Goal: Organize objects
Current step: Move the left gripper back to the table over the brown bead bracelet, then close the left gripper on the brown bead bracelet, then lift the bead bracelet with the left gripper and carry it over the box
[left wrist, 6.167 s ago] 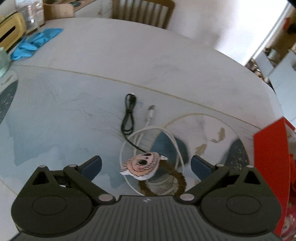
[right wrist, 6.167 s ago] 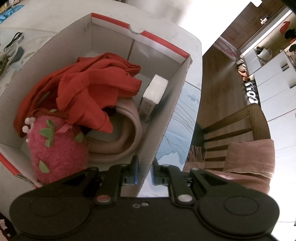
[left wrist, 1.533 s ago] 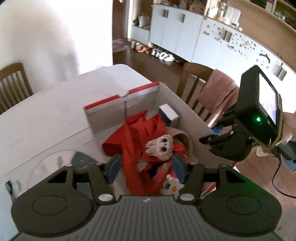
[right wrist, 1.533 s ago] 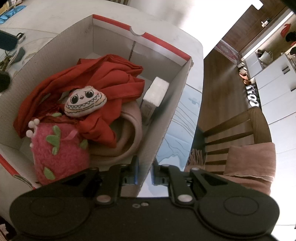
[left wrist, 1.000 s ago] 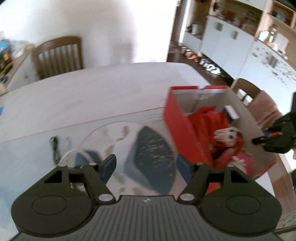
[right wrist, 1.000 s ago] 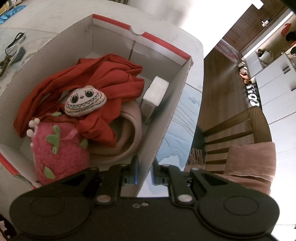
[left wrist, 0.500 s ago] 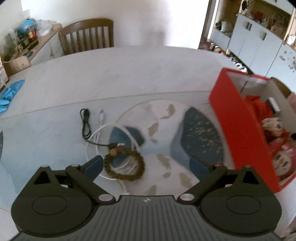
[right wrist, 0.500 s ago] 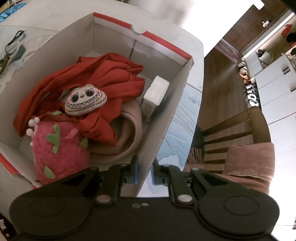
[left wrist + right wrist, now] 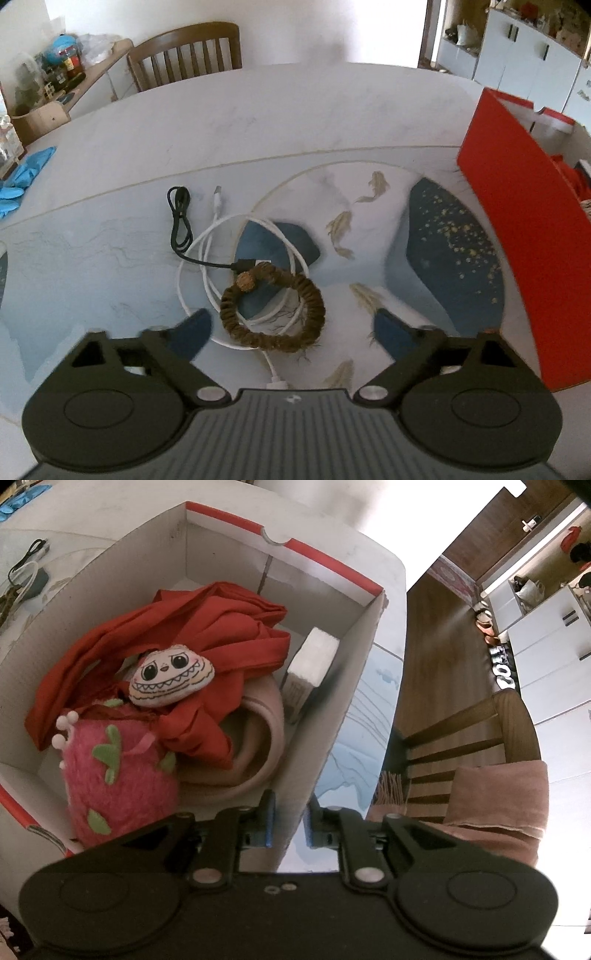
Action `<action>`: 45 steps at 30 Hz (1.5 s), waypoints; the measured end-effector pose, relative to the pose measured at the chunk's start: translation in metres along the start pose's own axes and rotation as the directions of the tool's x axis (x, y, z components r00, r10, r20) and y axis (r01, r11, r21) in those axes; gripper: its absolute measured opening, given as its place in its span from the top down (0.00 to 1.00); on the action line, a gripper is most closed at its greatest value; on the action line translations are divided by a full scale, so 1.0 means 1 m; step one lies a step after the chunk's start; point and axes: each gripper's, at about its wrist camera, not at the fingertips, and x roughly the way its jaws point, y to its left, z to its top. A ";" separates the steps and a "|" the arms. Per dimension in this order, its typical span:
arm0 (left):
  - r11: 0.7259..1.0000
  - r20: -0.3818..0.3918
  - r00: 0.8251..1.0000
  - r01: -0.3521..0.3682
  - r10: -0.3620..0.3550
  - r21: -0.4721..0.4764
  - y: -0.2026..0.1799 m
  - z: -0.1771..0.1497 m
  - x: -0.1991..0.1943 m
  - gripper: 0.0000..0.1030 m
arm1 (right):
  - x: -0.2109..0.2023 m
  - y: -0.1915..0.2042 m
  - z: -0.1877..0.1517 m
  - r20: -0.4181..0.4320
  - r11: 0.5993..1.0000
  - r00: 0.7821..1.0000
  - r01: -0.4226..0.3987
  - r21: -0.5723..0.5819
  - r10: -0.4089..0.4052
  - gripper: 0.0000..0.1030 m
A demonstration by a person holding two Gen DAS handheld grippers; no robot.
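Note:
In the left wrist view my left gripper (image 9: 291, 334) is open and empty, low over a brown braided ring (image 9: 273, 310) that lies on a coiled white cable (image 9: 207, 254) beside a black cable (image 9: 179, 225). The red box (image 9: 517, 236) stands at the right. In the right wrist view my right gripper (image 9: 289, 823) is shut on the near wall of the box (image 9: 314, 734). Inside lie a red cloth (image 9: 207, 624), a monster-face plush (image 9: 171, 675), a pink strawberry plush (image 9: 114, 775), a beige roll (image 9: 258, 746) and a small white carton (image 9: 310, 664).
The table (image 9: 258, 122) has a patterned mat with fish and dark blue shapes (image 9: 443, 243). Blue gloves (image 9: 18, 181) lie at the far left. A wooden chair (image 9: 184, 55) stands behind the table. Another chair with a pink cloth (image 9: 495, 794) is beside the box.
My left gripper has swung away from the box, where the monster plush now lies, back to the cables and ring, opening wider and coming closer. The right gripper has stayed on the box wall.

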 end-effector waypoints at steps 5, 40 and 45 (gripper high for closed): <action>1.000 0.006 1.000 -0.008 0.008 -0.007 -0.001 0.002 0.002 0.41 | 0.001 -0.001 0.000 -0.001 1.000 1.000 0.000 0.002 0.000 0.86; 0.998 -0.002 1.000 -0.019 0.019 -0.055 0.003 0.012 -0.017 0.93 | 0.001 0.000 0.001 0.002 1.000 1.000 -0.001 0.000 0.001 0.86; 0.994 0.026 0.999 0.033 -0.030 -0.108 0.018 0.018 -0.047 0.93 | 0.001 -0.001 0.001 0.002 1.000 1.000 -0.001 0.001 0.001 0.87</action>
